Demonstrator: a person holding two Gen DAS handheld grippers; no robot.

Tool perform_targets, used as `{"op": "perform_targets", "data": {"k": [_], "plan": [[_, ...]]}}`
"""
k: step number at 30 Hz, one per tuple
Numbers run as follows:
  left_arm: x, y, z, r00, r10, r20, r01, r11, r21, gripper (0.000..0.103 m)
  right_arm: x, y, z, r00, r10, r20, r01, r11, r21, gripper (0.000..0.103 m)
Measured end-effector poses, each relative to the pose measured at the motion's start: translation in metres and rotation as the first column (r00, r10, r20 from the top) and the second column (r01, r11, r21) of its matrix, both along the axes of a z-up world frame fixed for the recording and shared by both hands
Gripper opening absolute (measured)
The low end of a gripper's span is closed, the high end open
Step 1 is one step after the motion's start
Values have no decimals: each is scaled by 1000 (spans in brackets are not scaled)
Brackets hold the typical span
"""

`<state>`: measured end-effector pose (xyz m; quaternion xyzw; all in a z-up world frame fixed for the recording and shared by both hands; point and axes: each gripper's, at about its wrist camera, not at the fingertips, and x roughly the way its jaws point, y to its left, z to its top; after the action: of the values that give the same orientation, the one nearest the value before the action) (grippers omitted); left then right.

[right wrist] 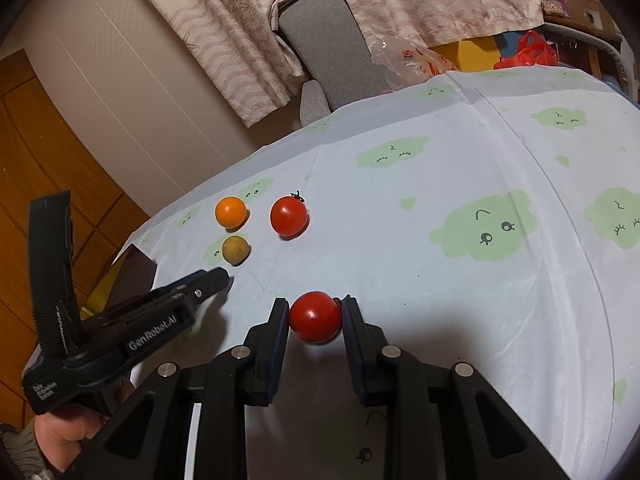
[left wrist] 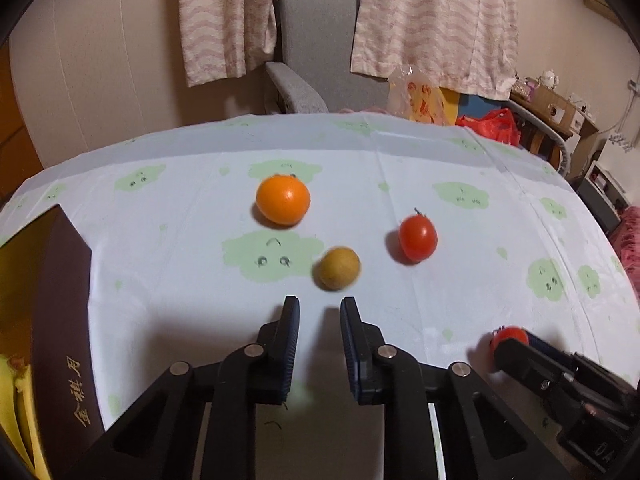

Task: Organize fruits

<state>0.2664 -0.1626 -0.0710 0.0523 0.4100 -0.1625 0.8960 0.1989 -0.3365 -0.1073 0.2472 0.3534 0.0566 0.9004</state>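
On the cloud-print tablecloth (left wrist: 500, 208) lie an orange (left wrist: 283, 199), a red tomato (left wrist: 417, 237) and a small tan round fruit (left wrist: 339, 268). My left gripper (left wrist: 320, 304) stands just short of the tan fruit, its jaws a narrow gap apart with nothing between them. In the right wrist view my right gripper (right wrist: 315, 304) is shut on a second red tomato (right wrist: 315, 317), low over the cloth. The same orange (right wrist: 231, 212), tomato (right wrist: 289, 216) and tan fruit (right wrist: 236, 250) lie beyond it, and the left gripper (right wrist: 218, 278) comes in from the left.
A dark brown box (left wrist: 60, 320) with gold lettering stands at the table's left edge, with something yellow (left wrist: 16, 400) beside it. A grey chair (left wrist: 316, 40) and plastic bags (left wrist: 420, 100) are behind the far edge. A hand (right wrist: 68, 432) holds the left gripper.
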Motion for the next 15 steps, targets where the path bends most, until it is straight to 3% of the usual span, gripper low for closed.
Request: {"op": "perform_targets", "data": {"k": [1,2,4,8,10,12,14,15], "plan": [[2,0,2,1000,14,7,-14,1000,1,52,0,0,0,1000,-2,1,2,1000,0,28],[3,0,3,999,30,19,-30,1000,-8,73,-1,-1,0,1000,-4,1,4,1000,2,28],[8,-2,7,999,31,31,-31,999,-27,75,-1,-2,-1,1000,-4,1,3,1000,9,28],[21,-19,2,1000,-13,21,13,1000,17,74,-1,-3,-2,1000,-3,2,3,1000,19,28],[30,-21,-3,1000,-18,-7,18,1000,21,65,-1,-4,-2,1000,-2,3,2,1000,26,28],[40,-22,-8,999,-21,-48,21,1000,12,46,-1,-5,-3,1000,-2,4,2,999,32,28],[40,-21,-7,999,-27,-42,27,1000,2,38,-1,-5,-3,1000,-2,4,2,999,35,28],[38,-21,-7,998,-43,-42,43,999,-8,25,-1,-5,-3,1000,-2,5,2,999,35,28]]}}
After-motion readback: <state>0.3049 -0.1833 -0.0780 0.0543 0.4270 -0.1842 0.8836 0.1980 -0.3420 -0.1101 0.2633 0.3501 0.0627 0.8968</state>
